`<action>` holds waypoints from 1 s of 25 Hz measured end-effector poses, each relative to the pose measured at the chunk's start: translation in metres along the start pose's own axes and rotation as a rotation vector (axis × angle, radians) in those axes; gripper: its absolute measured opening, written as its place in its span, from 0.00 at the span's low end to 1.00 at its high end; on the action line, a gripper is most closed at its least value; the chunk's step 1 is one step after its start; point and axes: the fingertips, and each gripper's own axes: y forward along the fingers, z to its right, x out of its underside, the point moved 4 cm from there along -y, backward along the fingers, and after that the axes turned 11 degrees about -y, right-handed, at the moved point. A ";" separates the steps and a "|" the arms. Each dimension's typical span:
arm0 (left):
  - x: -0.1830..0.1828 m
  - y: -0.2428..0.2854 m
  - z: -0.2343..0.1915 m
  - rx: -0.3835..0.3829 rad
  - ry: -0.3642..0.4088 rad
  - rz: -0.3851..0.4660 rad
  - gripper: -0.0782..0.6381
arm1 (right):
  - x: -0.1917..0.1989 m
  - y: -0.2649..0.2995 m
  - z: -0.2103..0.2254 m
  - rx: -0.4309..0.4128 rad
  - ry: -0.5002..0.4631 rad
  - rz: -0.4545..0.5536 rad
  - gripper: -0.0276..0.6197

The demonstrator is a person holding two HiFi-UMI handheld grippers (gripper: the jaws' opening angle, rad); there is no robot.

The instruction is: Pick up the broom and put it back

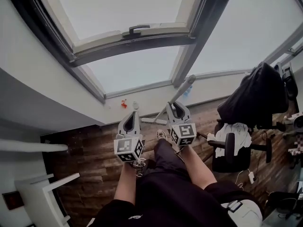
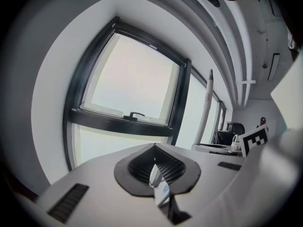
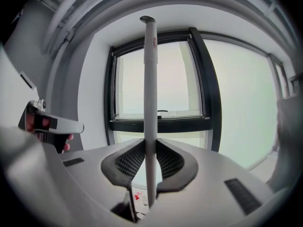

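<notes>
head cam: high, faces steeply down, far | gripper cams: along own jaws, near-level, close | shared: window (image 1: 124, 8)

- Flat, bright daylight reaches us through the window (image 1: 132, 13), which is blown out white.
- We see the floor (image 1: 90, 160) dimmer, with soft shadows.
- Both gripper views bend strongly, with black corners; the backlit broom handle (image 3: 150, 103) looks grey.

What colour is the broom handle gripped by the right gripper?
Pale grey, almost white; the broom handle shows best in the right gripper view.
</notes>
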 end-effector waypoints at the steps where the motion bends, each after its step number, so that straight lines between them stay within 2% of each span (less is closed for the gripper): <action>1: 0.006 0.006 0.002 0.001 -0.008 -0.013 0.11 | 0.003 0.005 0.003 0.000 0.014 0.000 0.18; 6: 0.031 0.050 0.025 0.028 0.024 -0.106 0.11 | 0.017 0.027 0.024 -0.016 0.051 -0.007 0.18; 11: 0.031 0.109 0.037 0.017 0.034 -0.139 0.11 | 0.040 0.059 0.046 -0.025 0.066 -0.047 0.18; 13: 0.044 0.130 0.046 0.011 0.035 -0.175 0.11 | 0.048 0.072 0.060 -0.029 0.073 -0.046 0.18; 19: 0.097 0.178 0.072 0.009 0.111 -0.316 0.11 | 0.102 0.117 0.106 -0.088 0.085 -0.079 0.18; 25: 0.121 0.221 0.072 0.005 0.145 -0.396 0.11 | 0.135 0.149 0.151 -0.038 0.157 -0.117 0.19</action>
